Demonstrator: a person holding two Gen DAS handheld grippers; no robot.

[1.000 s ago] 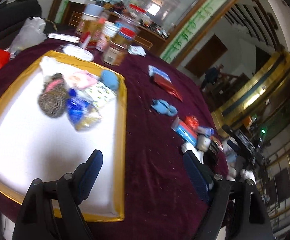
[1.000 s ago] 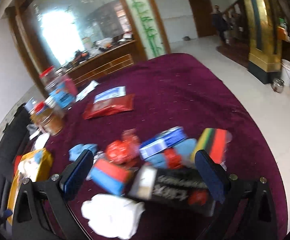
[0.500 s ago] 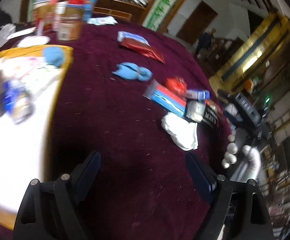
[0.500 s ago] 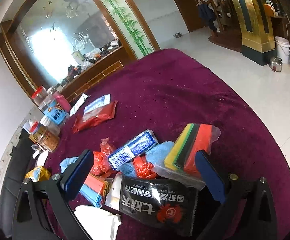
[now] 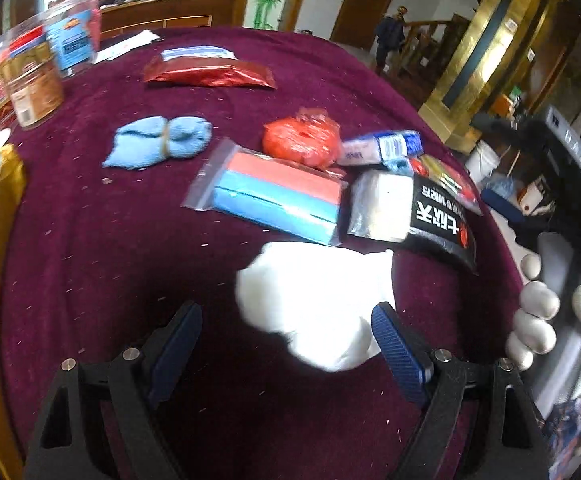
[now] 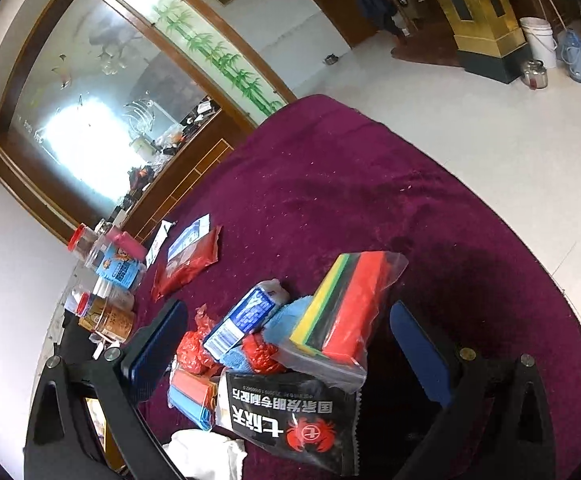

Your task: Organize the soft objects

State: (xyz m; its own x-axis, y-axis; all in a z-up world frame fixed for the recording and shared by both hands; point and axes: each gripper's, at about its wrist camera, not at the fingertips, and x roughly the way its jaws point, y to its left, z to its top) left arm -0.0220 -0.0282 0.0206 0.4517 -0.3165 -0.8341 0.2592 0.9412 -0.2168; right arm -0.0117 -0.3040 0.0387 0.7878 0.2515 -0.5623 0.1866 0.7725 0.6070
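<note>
White soft bundle (image 5: 310,300) on maroon tablecloth (image 5: 90,260) | left gripper (image 5: 286,320) wide open, empty, straddling it | right gripper (image 6: 286,344) open, empty | step: reaching | next: lower, close gently.

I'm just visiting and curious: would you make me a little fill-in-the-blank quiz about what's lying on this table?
1. The tablecloth is dark ____.
2. The soft bundle nearest the left gripper is ____ in colour.
3. The jaws of the right gripper stand ____.
4. The black packet bears a red ____ emblem.

Missing words: red; white; open; crab
</note>
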